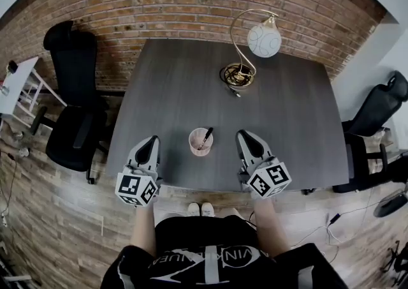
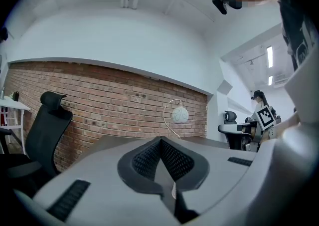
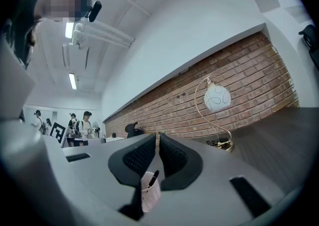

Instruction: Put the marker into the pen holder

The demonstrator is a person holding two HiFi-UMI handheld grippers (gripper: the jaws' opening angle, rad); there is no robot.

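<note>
Marker (image 1: 206,135) is standing in the pen holder (image 1: 198,147), leaning on its rim. It looks light, stiff and slick, so I'd pinch it mid-barrel. Left gripper (image 1: 153,140) and right gripper (image 1: 244,135) flank the holder, both clenched on nothing.

The table (image 1: 191,83) was a broad rectangle with a dark grey top showing a faint wood grain, and most of that top lay bare. Two things stood on it, well apart. Near the front edge, about midway along it, sat the pen holder (image 1: 195,147), a small pale pink cup standing upright. Toward the far edge, right of the middle, stood a lamp (image 1: 264,40). Its coiled brass base (image 1: 238,75) rested on the top, a thin curved stem (image 1: 231,29) rose from it, and a round white shade (image 1: 261,43) hung from the stem's end. A short dark piece (image 1: 236,93), too small to tell, lay just beside the base.
</note>
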